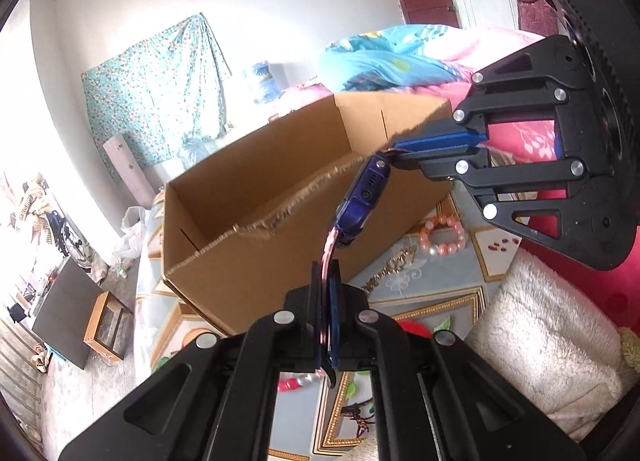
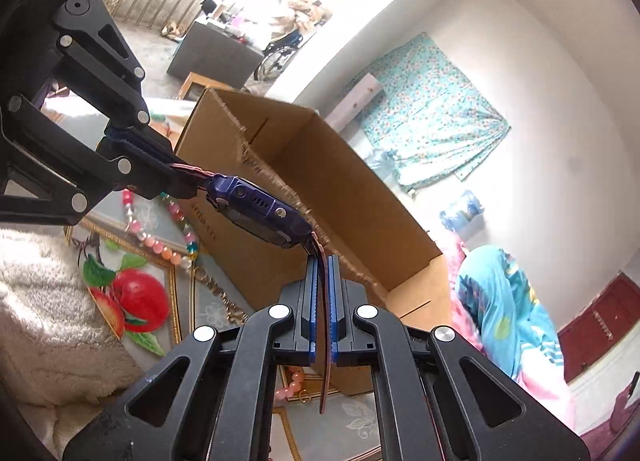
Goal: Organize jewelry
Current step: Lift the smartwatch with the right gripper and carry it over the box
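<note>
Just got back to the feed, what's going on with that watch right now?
A person holds the blue watch in the air between both tools, one on each pink strap end. The left tool and the right tool are both shut on the strap. The watch hangs just in front of the open cardboard box. Bead bracelets and a gold chain lie on the table.

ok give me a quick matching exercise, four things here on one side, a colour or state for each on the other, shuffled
Things:
1. watch
2. cardboard box
3. bead bracelet
4. left gripper

States:
A. open-topped, brown
B. lying on the patterned cloth
C. purple, hanging between the two grippers
D. shut on a strap

Pairs: 1-C, 2-A, 3-B, 4-D
</note>
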The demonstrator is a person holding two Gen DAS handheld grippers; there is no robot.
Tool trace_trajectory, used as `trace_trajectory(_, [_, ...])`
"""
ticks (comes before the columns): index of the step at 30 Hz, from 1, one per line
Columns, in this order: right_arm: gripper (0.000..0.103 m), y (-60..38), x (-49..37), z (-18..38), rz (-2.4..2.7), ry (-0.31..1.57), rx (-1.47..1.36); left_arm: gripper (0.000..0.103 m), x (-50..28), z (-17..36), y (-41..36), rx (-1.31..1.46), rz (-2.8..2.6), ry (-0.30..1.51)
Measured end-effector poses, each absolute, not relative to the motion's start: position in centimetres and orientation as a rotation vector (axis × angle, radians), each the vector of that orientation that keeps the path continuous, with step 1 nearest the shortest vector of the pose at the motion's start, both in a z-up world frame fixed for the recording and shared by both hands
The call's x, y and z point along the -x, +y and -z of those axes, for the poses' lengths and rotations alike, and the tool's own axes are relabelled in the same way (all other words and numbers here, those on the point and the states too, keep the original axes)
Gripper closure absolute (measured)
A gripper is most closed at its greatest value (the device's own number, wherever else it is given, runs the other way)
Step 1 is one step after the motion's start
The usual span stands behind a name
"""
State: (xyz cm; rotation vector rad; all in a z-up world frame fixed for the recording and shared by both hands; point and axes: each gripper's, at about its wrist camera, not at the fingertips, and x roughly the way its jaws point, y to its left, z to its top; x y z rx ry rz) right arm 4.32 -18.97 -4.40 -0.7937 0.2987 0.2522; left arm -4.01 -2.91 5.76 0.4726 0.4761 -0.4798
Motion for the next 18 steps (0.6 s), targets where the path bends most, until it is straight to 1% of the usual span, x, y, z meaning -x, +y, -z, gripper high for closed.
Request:
trace_trajectory(5, [0.100,-18.1,-5.1,0.7,-0.234,0.221,0.764,0.100,3.5,-10.5,-1.9,-0.462,0.469,0.393])
trace_trajectory(9, [0.100,-17.5,-6.3,-2.7,-0.243,0.225,0.722,0.100,1.1,-13.7,-0.8,-0.419,0.476,0.374])
trace_trajectory(13, [0.100,-17.8,-11.0,-3.9,-0.315,0.348,0.631,0.100,-3.7,-15.3,-0.6,-0.366,0.498,0.453])
trace_trajectory(15, [0.100,-18.0,-13.5,-4.2,-0.364,0.454,0.579,0.100,-6.6,-14.9,-0.7,-0.335,0.509,0.532])
trace_trajectory(18, [0.100,-18.2,-17.8,-3.1,-0.425,0.621,0.505,0.100,-10.8,-13.3,-1.6,-0.322,0.520,0.654])
